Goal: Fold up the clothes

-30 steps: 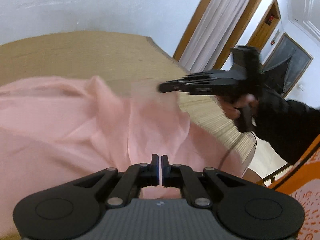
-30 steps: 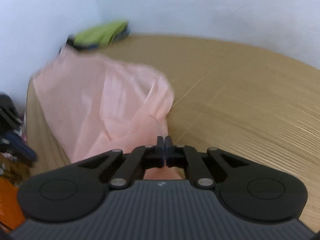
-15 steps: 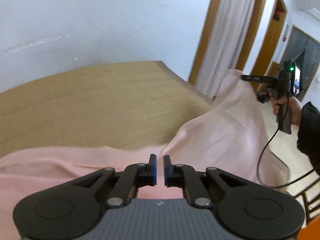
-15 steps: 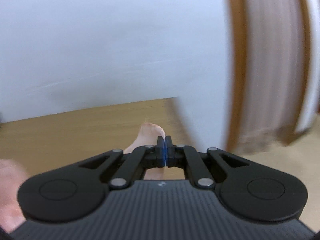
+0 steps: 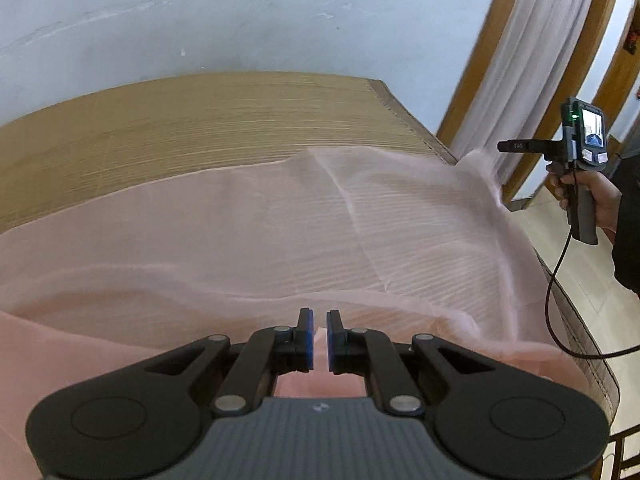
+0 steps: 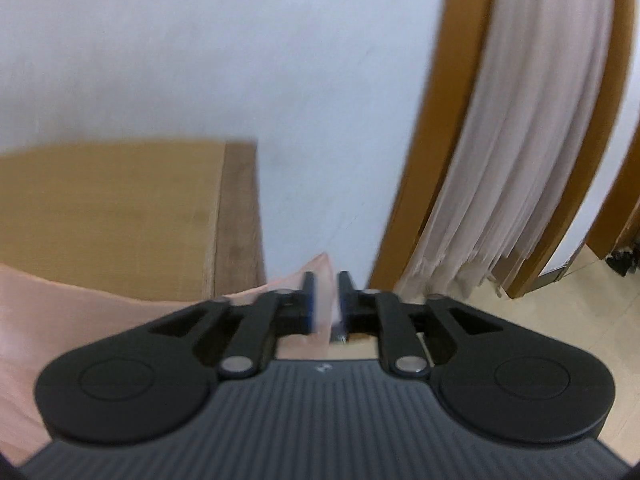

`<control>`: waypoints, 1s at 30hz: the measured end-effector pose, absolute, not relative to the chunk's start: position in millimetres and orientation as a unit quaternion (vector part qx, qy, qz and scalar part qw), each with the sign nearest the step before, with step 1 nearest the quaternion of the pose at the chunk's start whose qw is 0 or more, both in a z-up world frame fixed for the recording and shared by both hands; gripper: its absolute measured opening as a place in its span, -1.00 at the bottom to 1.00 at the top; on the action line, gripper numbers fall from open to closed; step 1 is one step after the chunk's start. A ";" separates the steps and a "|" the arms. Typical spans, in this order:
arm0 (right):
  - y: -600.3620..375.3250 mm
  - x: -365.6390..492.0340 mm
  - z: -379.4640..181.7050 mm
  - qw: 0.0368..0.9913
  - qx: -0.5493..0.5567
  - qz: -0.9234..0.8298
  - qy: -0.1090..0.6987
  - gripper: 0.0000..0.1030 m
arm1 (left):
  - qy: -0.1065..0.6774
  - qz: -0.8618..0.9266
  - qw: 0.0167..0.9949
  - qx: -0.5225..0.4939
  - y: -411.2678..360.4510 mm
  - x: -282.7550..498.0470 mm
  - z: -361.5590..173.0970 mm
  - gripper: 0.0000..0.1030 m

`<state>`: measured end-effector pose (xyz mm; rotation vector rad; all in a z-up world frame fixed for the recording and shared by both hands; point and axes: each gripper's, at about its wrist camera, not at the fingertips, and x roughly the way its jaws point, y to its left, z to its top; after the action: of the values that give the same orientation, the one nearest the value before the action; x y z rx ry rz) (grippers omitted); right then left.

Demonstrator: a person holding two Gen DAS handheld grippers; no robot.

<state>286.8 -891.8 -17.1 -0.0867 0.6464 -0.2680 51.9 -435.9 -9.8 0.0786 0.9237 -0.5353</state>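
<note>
A thin pink garment [image 5: 280, 232] lies spread over the tan woven mat of the bed [image 5: 160, 128]. My left gripper [image 5: 319, 322] sits low over the garment's near edge with a narrow gap between its jaws; a bit of pink cloth shows in the gap. My right gripper [image 6: 325, 288] is off the bed's right corner, jaws slightly apart, with a pink corner of the garment [image 6: 322, 268] between them. The right gripper also shows in the left wrist view [image 5: 520, 146], held in a hand beside the garment's far right corner.
A white wall runs behind the bed [image 5: 240, 20]. A pale curtain [image 6: 500, 160] in a wooden frame [image 6: 424, 120] stands to the right. Tiled floor [image 6: 560, 300] lies beyond the bed's right edge. A black cable [image 5: 560, 280] hangs from the right gripper.
The garment has dropped from being held up to lying spread across the mat. Both grippers' jaws have parted from shut to slightly open. The right gripper has moved out past the bed's right corner.
</note>
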 end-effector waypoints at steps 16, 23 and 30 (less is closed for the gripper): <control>-772.4 89.0 10.3 0.938 -0.118 0.150 0.291 -0.01 | 0.464 -0.232 0.853 0.060 -374.6 -6.8 -18.5 -0.23; -684.2 39.9 -23.0 0.899 -0.116 0.236 0.349 -0.01 | 0.451 -0.251 0.854 0.067 -357.6 -19.2 -34.0 -0.16; -687.9 11.8 -41.6 0.895 -0.154 0.183 0.376 -0.01 | 0.440 -0.299 0.842 0.089 -378.5 4.9 -47.0 -0.09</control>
<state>11.8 -687.9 -41.6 -0.3184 0.7791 0.3789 4.9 -378.5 -47.0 0.1871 0.9286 -0.6317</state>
